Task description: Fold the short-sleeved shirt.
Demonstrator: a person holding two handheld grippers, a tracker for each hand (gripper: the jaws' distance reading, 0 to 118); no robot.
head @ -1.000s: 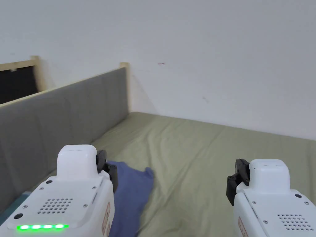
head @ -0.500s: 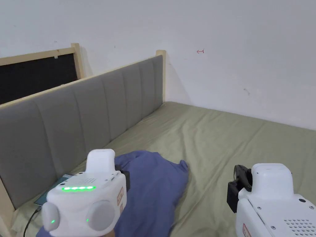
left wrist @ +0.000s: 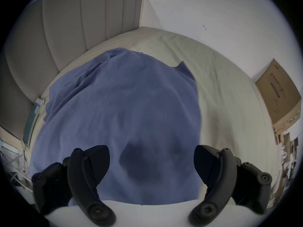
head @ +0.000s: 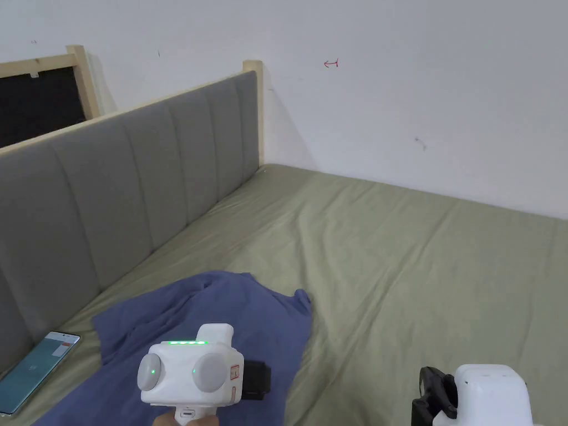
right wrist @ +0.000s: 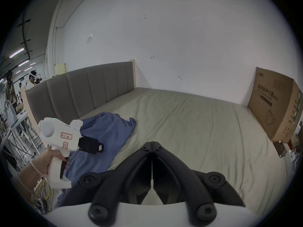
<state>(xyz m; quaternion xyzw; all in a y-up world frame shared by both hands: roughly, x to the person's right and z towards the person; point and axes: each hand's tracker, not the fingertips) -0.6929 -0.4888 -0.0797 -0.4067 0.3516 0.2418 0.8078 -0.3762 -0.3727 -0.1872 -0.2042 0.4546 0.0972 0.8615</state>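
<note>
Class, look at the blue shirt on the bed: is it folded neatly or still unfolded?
Unfolded. The blue shirt lies rumpled and loosely spread on the bed, with creases and uneven edges; no neat fold shows.

Big bed with a wrinkly green sheet (head: 399,249) and a soft grey padded headboard (head: 138,177). Flat phone with a lit screen (head: 36,371) lying by the headboard. Brown cardboard box (right wrist: 277,106) against the white wall (head: 416,94).
</note>
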